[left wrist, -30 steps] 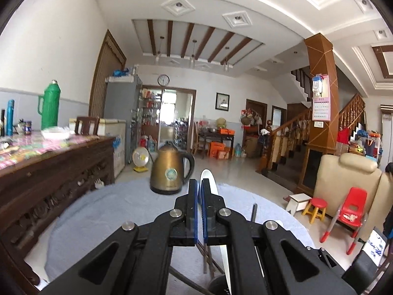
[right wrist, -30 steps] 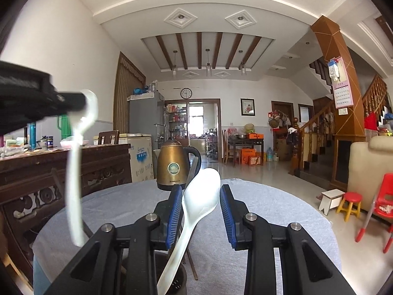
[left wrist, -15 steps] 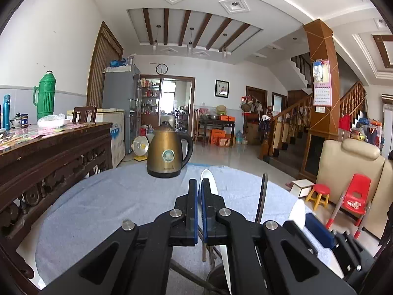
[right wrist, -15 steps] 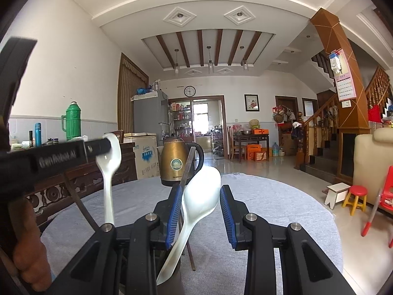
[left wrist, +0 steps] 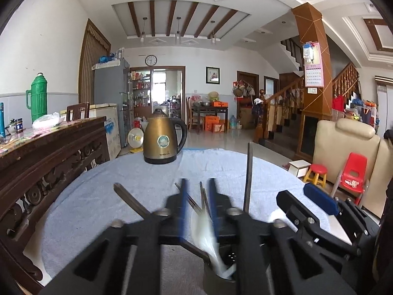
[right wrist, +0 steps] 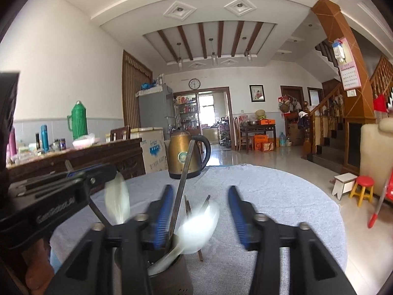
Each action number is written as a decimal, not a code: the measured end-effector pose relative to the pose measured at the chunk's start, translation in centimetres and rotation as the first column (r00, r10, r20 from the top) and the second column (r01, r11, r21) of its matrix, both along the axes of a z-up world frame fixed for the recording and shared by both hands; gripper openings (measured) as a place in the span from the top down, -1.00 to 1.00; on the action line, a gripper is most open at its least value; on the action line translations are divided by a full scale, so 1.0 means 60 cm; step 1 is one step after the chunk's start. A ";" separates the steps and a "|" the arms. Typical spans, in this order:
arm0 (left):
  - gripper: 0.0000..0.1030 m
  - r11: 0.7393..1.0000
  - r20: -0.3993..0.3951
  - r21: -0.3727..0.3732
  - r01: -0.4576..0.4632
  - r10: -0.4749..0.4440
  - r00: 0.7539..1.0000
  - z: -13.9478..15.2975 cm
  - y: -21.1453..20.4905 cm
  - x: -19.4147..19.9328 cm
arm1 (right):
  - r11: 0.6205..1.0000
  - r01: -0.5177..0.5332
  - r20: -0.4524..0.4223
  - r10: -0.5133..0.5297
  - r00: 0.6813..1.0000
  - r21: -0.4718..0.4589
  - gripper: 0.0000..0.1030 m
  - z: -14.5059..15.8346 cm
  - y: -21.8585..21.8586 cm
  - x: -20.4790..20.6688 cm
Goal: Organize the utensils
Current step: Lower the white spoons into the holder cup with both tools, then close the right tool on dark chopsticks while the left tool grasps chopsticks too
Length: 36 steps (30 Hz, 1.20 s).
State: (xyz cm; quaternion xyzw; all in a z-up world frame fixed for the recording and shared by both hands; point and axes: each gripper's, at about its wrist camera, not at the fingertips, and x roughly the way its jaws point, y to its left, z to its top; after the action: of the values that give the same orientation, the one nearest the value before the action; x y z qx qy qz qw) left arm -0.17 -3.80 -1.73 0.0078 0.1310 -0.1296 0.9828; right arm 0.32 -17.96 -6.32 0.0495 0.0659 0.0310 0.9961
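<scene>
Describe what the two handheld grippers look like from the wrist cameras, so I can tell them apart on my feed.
Both look alike: the left gripper and the right gripper are matte black plastic with angular cut-out arms, silver screw heads and blue ribbed pads on the finger faces. Seen side-on in the right wrist view, the left gripper's body bears pale lettering, too blurred to read. No cables or sleeves are visible.

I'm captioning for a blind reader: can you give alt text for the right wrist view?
The right gripper, fingers just spread open, frames a white spoon standing free in a dark utensil holder on a grey-clothed round table; a gold kettle stands behind.
</scene>
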 end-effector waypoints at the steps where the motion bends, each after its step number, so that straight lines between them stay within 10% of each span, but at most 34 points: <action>1: 0.22 1.000 0.016 -0.001 -0.010 0.010 1.000 0.002 0.003 -0.006 | 1.000 0.000 0.007 0.000 1.000 0.010 -0.09 0.001 -0.003 -0.003; 8: 0.01 0.995 0.168 -0.024 -0.097 0.100 0.981 0.051 0.035 -0.048 | 0.997 0.071 -0.014 -0.071 0.997 0.038 -0.09 0.010 -0.028 0.003; 15: -0.23 0.970 0.158 -0.112 -0.215 0.231 0.960 0.077 0.100 -0.031 | 0.988 0.129 -0.092 -0.121 0.988 0.087 -0.09 0.003 -0.061 0.027; 28: -0.28 0.932 -0.140 -0.126 -0.341 0.324 0.936 0.007 0.196 0.077 | 0.956 0.153 -0.335 -0.063 0.940 0.250 0.00 -0.054 -0.138 0.088; 36: -0.28 0.944 -0.390 -0.095 -0.317 0.257 0.884 -0.077 0.213 0.166 | 0.922 0.077 -0.549 0.159 0.821 0.381 0.08 -0.105 -0.185 0.222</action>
State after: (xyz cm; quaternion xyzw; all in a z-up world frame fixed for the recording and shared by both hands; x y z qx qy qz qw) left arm 9.81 8.97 -6.35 -0.1134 0.3042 0.0086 0.9458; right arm 13.66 -29.04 -12.64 0.2501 0.3541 0.0490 0.8998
